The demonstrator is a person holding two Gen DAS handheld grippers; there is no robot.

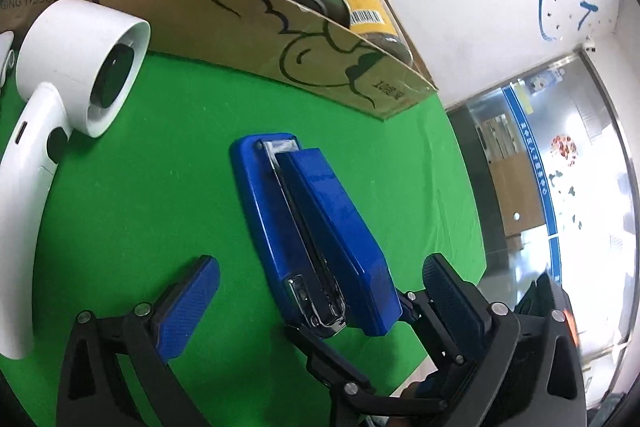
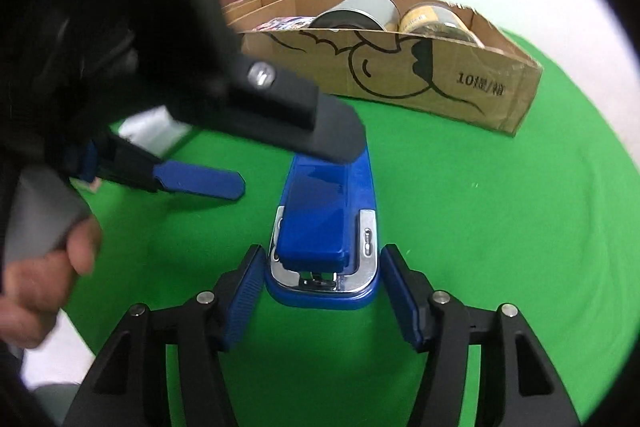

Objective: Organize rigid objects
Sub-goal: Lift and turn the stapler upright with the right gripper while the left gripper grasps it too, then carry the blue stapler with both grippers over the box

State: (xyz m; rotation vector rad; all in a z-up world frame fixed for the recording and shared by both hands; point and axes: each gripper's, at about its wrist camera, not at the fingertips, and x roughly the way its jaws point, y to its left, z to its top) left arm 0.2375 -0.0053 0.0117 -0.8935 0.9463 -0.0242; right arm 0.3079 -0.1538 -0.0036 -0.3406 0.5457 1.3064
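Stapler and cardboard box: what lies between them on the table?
Nothing: only bare green tabletop separates the blue stapler from the cardboard box, clearest in the right wrist view.

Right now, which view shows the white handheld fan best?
Left wrist view: the white handheld fan lies in full sight on the green mat, head and handle clear. In the right wrist view the left gripper blocks that side; no fan is identifiable.

A glossy blue stapler (image 1: 320, 235) lay flat and closed on the green table (image 1: 140, 207), near an open cardboard box (image 2: 400, 75) holding cans.
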